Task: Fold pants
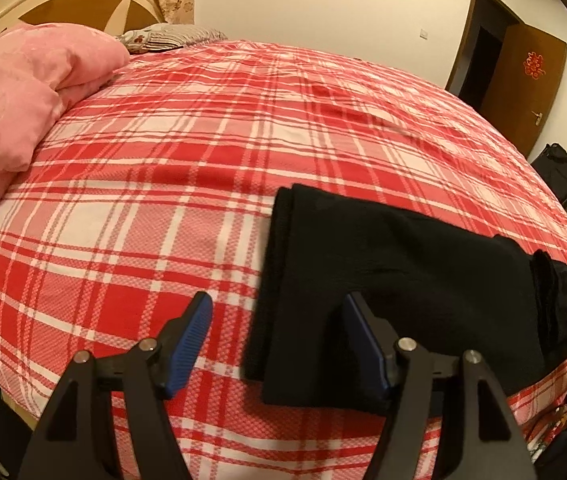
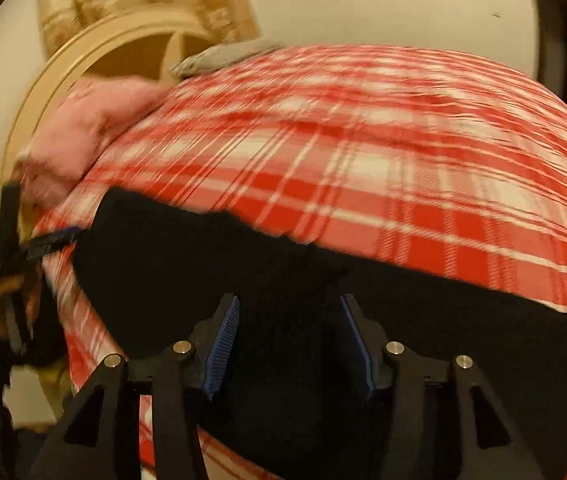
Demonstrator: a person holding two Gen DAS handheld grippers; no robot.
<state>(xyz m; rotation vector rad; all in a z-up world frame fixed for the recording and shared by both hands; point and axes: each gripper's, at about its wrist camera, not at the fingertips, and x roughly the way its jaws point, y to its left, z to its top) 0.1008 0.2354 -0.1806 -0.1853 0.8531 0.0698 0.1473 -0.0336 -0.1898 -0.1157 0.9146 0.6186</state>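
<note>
Currently: black pants (image 1: 383, 280) lying flat on bed (image 1: 163, 200), near its front edge, over red-and-white plaid sheet. Left end squared off in a straight, thick-looking edge, probably doubled over already; fold count not readable against the dark cloth. Right end tapering into a bunched narrow portion toward the right side of the left wrist view. Placement near the edge judged deliberate: keeps both ends within reach from the bedside and gives a flat backing for pressing creases.

Left gripper (image 1: 275, 344): jaws fairly wide apart, straddling the left edge of the pants. One blue pad over bare sheet, the other over black cloth. Nothing pinched; contact between pad and fabric not determinable. Stance reads as lining up on that edge for a grasp.

Right gripper (image 2: 289, 338): jaws partly apart, pointing down over the middle-to-right stretch of the pants. Black cloth fills the gap between the pads; whether gathered and squeezed or merely lying beneath, cannot tell, since view is motion-blurred and fabric shows no detail. No clear lift visible.

Elsewhere: pink quilt (image 1: 23, 100) heaped at head of bed, well apart from the pants; wooden door (image 1: 523, 88) open in far corner.

Judged stage: mid-fold, next fold not yet begun.
</note>
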